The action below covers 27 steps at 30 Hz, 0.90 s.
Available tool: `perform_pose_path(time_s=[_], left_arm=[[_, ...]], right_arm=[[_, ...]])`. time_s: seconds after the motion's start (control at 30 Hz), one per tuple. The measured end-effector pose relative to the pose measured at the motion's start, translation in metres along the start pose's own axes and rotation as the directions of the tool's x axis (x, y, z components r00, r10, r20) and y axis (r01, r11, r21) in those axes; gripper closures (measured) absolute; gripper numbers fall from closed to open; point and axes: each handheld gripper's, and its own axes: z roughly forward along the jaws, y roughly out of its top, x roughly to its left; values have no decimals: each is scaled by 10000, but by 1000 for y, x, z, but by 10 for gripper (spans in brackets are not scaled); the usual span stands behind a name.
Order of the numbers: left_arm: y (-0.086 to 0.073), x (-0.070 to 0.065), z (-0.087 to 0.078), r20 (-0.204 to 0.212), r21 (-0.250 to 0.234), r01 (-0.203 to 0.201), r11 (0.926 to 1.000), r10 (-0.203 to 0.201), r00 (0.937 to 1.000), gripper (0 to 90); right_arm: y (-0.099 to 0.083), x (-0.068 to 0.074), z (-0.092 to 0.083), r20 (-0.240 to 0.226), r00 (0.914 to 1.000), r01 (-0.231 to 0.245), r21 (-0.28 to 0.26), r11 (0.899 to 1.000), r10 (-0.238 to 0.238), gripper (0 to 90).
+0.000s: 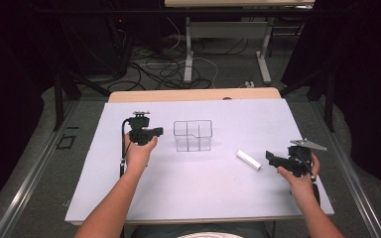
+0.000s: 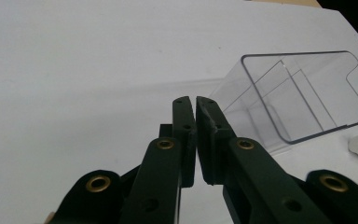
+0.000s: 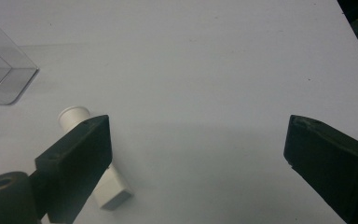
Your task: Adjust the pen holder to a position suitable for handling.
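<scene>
A clear plastic box (image 1: 193, 135) with inner dividers stands on the white table (image 1: 198, 198), left of the middle. My left gripper (image 1: 158, 131) is just left of it with its tips toward it. In the left gripper view the jaws of the left gripper (image 2: 191, 100) are shut with nothing between them, and the clear box (image 2: 298, 102) is just beyond, to the right. A short white tube (image 1: 248, 159) lies to the right of the box. My right gripper (image 1: 271, 157) is just right of the tube, and in its own view the right gripper (image 3: 198, 130) stands wide open and empty. There the white tube (image 3: 74, 116) lies partly behind the left jaw.
The table's wooden far edge (image 1: 193, 94) shows past the white sheet. Beyond it the floor holds cables (image 1: 163, 69) and the legs of another table (image 1: 188, 49). The box's corner (image 3: 0, 70) shows at the upper left of the right gripper view.
</scene>
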Motion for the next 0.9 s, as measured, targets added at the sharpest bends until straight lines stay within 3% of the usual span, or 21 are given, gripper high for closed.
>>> perform_pose_path(time_s=[0.33, 0.43, 0.57, 0.7, 0.9], left_arm=[[-13, 20, -23, 54, -601, 89, 9982, -86, 9999, 719], [-17, 24, -28, 136, -595, -111, 9982, 119, 9998, 624], [-23, 26, -30, 86, -793, -368, 9962, 376, 9993, 567], [-27, 28, -34, -282, -1014, -701, 9924, 676, 9973, 494], [-34, 29, -44, -366, -1506, -903, 9845, 858, 9956, 388]], right_arm=[[0, 1, 1, -22, 9999, 129, 30, 9999, -129, 95], [0, 2, 0, -38, 9999, 167, 49, 9998, -166, 99], [1, 1, 1, -33, 9997, 250, 1, 9997, -250, 102], [2, 3, 2, -70, 9997, 221, 45, 9997, -220, 106], [2, 4, 1, -159, 9987, 489, -27, 9988, -489, 108]])
